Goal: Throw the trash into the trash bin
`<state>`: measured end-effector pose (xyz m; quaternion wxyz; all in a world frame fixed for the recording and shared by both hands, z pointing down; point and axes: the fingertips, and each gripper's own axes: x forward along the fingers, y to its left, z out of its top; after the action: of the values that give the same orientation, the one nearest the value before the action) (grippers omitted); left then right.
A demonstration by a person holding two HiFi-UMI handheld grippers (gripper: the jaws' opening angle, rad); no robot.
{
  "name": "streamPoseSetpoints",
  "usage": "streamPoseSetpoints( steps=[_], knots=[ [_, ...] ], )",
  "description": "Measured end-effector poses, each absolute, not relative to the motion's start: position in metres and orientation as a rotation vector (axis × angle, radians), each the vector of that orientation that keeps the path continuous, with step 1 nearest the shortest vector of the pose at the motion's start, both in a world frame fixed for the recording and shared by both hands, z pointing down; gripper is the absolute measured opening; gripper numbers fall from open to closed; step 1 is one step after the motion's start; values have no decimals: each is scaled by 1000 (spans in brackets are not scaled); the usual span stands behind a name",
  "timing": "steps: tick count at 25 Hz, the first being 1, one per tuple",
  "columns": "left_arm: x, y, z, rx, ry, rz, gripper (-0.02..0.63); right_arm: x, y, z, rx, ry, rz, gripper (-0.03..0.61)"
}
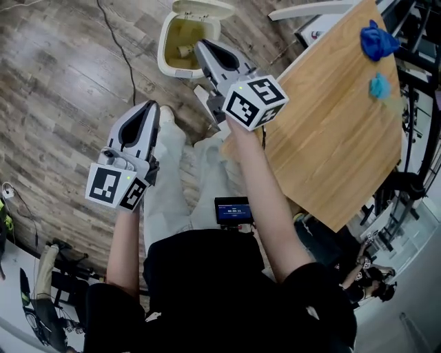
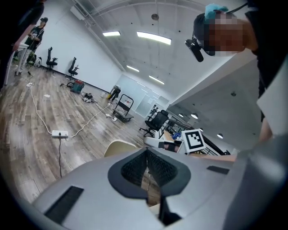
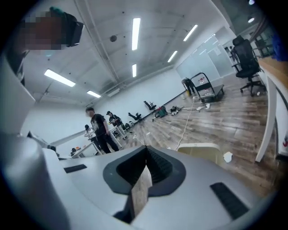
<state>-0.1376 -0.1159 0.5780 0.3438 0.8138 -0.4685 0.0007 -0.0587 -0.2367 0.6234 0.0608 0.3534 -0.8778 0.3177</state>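
Note:
The cream trash bin (image 1: 163, 48) stands on the wooden floor with its lid (image 1: 203, 8) flipped open, and a pale scrap (image 1: 185, 50) lies inside it. My right gripper (image 1: 201, 49) hovers over the bin's right rim, jaws shut with nothing between them. In the right gripper view the pads (image 3: 153, 164) meet in front of the bin (image 3: 202, 150). My left gripper (image 1: 151, 105) is lower left, beside the person's knee, also shut and empty. Its own view shows the closed pads (image 2: 157, 168), the bin (image 2: 119, 147) and the right gripper's marker cube (image 2: 194, 139).
A wooden table (image 1: 337, 131) lies to the right with two blue crumpled things (image 1: 377, 40) (image 1: 377, 85) at its far end. A small screen (image 1: 233, 209) rests on the person's lap. A white scrap (image 3: 228, 157) sits on the floor by the bin. A cable (image 1: 117, 41) runs across the floor.

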Motion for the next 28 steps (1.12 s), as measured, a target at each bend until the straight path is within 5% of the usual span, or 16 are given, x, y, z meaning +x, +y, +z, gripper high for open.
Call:
streamPoseSetpoints(
  steps=[15,28],
  knots=[
    [-105,-88,426,2372,-1098,-66,8,-28,-125,403,1066,-2880,475,-2],
    [-79,-58,318,2590,-1021,-107,8,-9,-67,308,1150,-2999,407,-2]
  ],
)
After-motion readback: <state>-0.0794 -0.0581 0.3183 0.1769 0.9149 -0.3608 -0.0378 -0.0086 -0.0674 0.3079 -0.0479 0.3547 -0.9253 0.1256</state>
